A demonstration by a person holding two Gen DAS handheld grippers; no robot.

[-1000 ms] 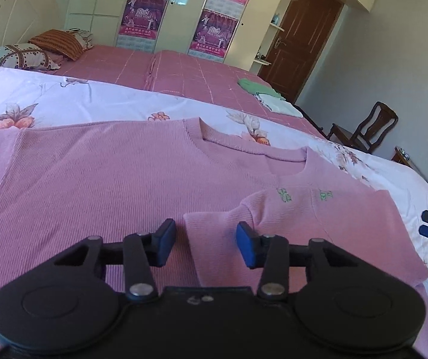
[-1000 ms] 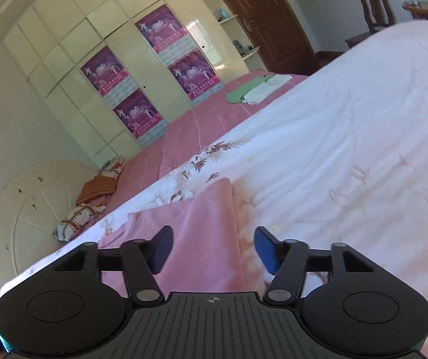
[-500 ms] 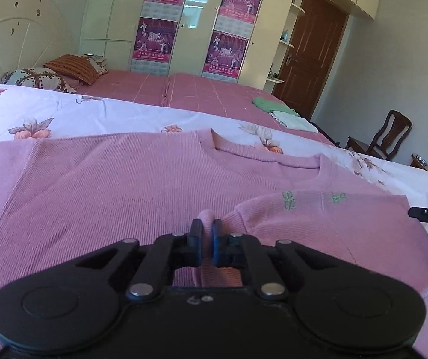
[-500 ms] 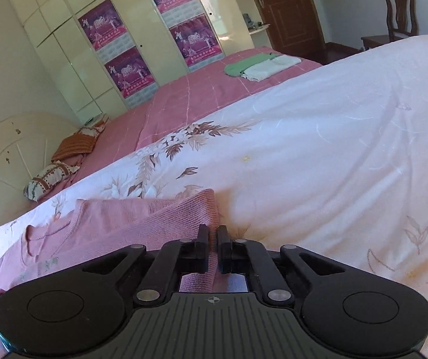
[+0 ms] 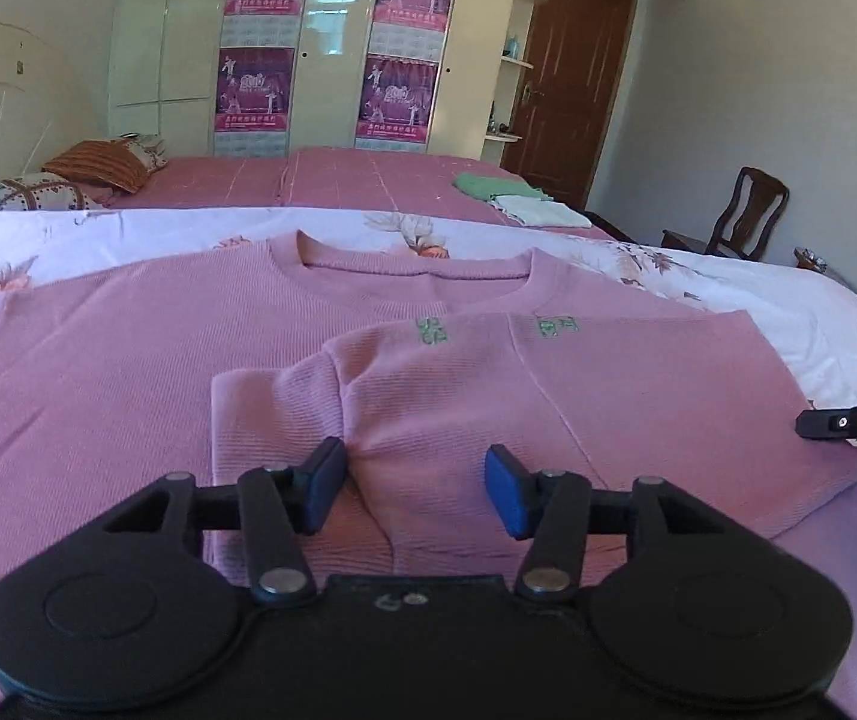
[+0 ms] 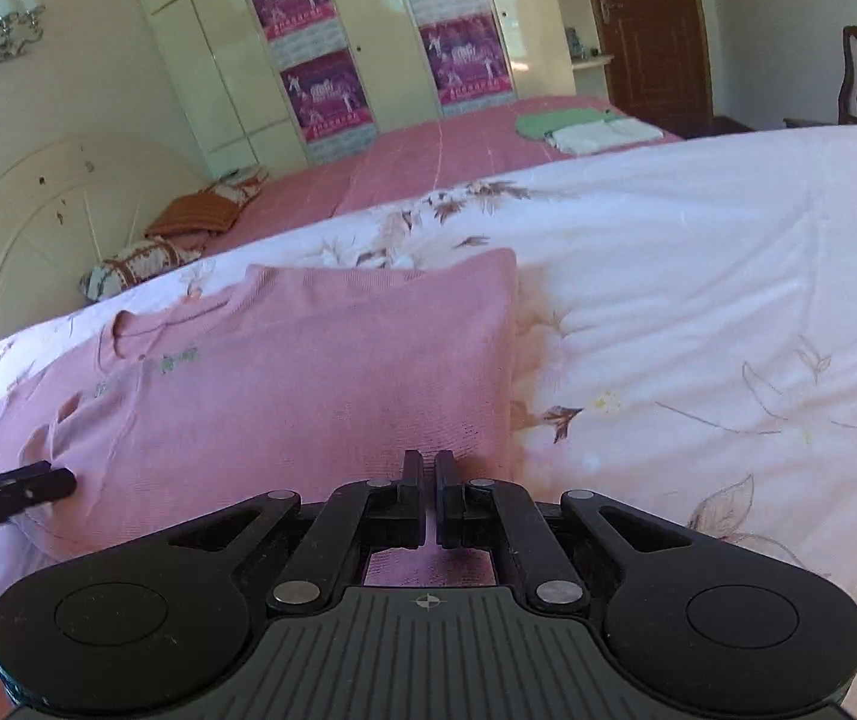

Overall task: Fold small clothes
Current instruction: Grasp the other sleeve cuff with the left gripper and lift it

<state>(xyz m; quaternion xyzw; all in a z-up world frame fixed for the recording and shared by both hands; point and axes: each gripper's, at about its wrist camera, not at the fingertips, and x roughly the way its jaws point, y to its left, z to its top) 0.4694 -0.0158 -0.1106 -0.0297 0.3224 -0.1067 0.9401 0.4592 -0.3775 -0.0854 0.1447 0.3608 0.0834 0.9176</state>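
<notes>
The white floral quilt (image 5: 728, 288) covers the near bed and carries the work. On it, collar toward the far side, lies the pink rib-knit pullover (image 5: 128, 372), spread flat, with one side panel and its sleeve (image 5: 578, 408) already laid over the chest, so that a small green embroidered mark (image 5: 557, 325) faces upward. The garment appears light, limp and slightly stretchy. It will probably sag from any single hold and drag a little on the quilt, and its ribs give the pads good friction, so slipping seems unlikely. A doubled edge, such as the hem corner or the crease of the folded panel, likely offers the firmest hold; a pinch in open cloth would probably only raise a wrinkle.

The left gripper (image 5: 415, 486) hovers over the cuff end of the folded sleeve. Its jaws are opening, at about middle width. A ridge of knit sits between the blue pads (image 5: 503, 489), and the left pad seems to brush it, though nothing is clamped.

The right gripper (image 6: 428, 489) sits at the near right edge of the folded panel, beside the bare quilt. Its jaws are drawn together, with only a thin slit showing. Whether a layer of pink knit is caught in that slit cannot be told, since the tips hide the cloth.
</notes>
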